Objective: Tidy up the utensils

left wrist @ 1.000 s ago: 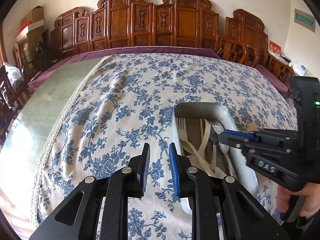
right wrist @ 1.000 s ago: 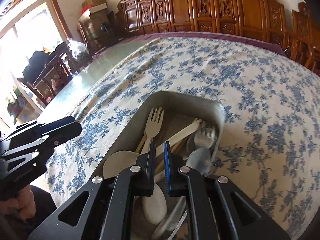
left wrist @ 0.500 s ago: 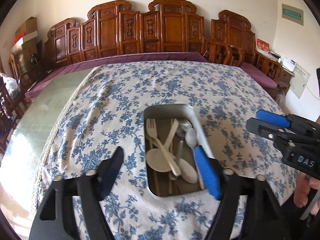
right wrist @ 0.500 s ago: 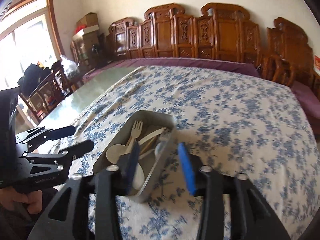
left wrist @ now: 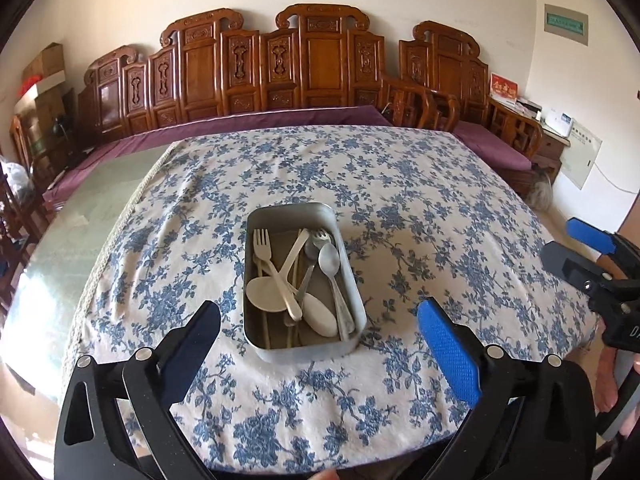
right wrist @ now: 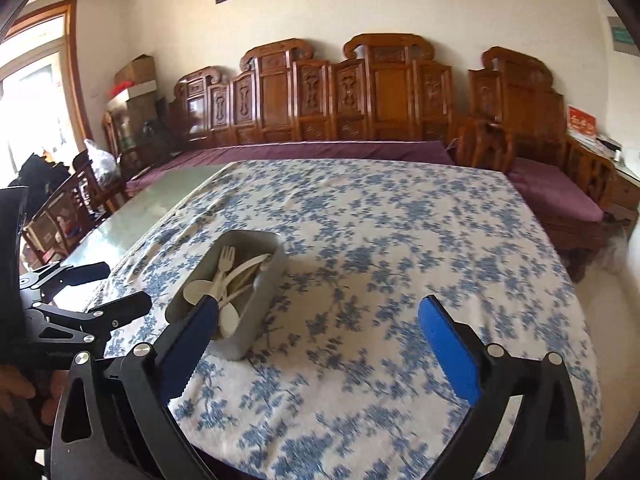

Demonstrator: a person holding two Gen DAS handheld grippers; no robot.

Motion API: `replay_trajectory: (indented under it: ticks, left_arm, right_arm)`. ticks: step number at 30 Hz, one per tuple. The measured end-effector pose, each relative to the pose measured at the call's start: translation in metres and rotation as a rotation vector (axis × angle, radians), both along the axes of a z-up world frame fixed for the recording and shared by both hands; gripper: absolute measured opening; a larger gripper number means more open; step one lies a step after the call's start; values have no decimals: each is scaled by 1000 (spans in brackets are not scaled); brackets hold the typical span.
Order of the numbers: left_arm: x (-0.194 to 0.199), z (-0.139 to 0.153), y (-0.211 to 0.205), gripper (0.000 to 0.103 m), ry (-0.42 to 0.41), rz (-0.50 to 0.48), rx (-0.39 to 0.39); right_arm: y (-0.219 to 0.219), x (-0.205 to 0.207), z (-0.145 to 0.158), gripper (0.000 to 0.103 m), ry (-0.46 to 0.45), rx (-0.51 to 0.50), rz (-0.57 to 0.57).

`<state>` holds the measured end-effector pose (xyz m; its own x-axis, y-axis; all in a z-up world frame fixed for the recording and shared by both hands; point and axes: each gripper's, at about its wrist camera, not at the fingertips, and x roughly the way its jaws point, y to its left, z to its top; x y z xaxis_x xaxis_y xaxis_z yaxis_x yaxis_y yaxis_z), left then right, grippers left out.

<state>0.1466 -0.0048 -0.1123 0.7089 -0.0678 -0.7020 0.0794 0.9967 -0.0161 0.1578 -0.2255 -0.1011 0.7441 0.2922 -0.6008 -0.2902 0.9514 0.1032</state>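
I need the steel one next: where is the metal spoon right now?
In the left wrist view, the metal spoon lies inside the metal tin, along its right wall, beside the metal fork and the white plastic spoons.

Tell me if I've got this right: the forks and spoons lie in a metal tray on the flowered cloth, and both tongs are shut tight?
Not quite. The left tongs and right tongs both stand wide open, as each wrist view shows. The utensils do lie in the metal tray on the flowered cloth.
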Motion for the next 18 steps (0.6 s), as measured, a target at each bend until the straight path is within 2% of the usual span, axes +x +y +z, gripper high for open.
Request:
replay_trajectory:
  ticks: [8, 18]
  left_arm:
    - [-20, 27, -8, 95, -44, 9, -24]
    - [-60, 97, -15, 95, -224, 14, -18]
  right_arm:
    - [-25, -26, 29, 100, -68, 18, -59]
    - [-29, -58, 84, 100, -201, 36, -80]
